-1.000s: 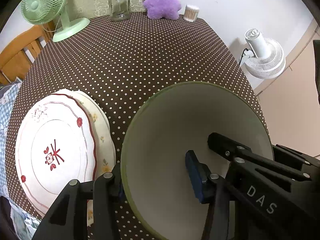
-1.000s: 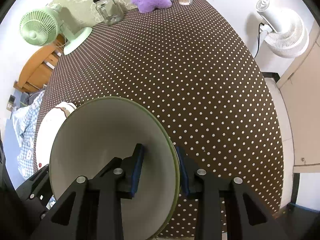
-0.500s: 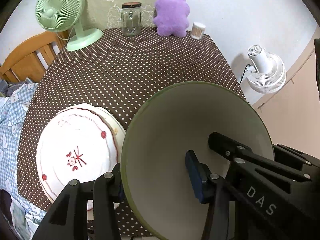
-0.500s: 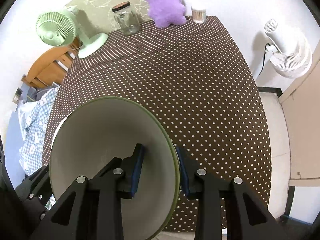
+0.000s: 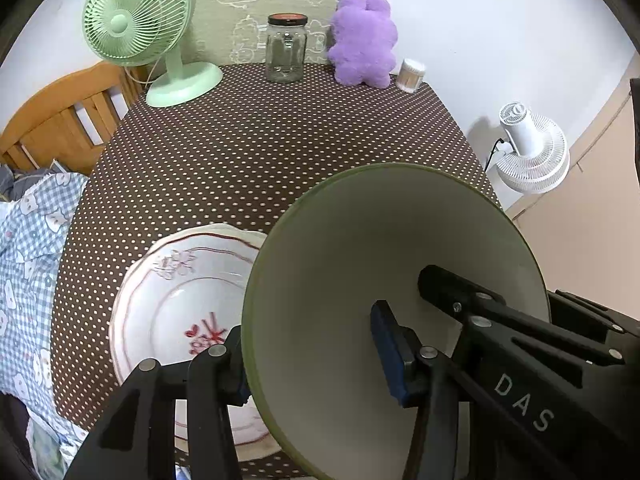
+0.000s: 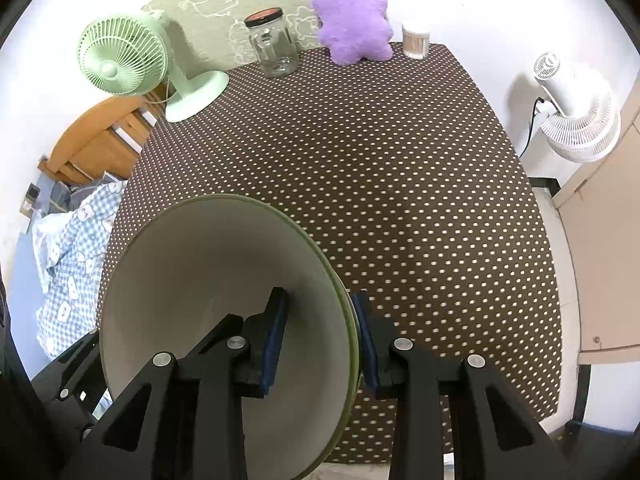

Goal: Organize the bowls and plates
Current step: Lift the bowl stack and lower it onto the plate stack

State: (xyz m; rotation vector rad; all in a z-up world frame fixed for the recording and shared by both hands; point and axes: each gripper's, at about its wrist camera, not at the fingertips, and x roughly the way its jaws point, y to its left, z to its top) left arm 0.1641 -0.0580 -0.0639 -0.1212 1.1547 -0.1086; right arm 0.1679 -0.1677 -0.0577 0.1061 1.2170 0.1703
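Both tools clamp opposite rims of the green-rimmed bowl (image 5: 360,280), left tool (image 5: 308,356) and right tool (image 6: 320,336), holding it above the table (image 6: 400,180), mouth facing up, beside the stacked plates (image 5: 176,304).

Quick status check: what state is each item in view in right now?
green-rimmed bowl: lifted, gripped on opposite rim sides
left gripper: shut on bowl rim
right gripper: shut on bowl rim
red-patterned plate: stacked on another plate, on the table
glass jar: upright, lid on, looks empty
green fan: upright; spinning unclear
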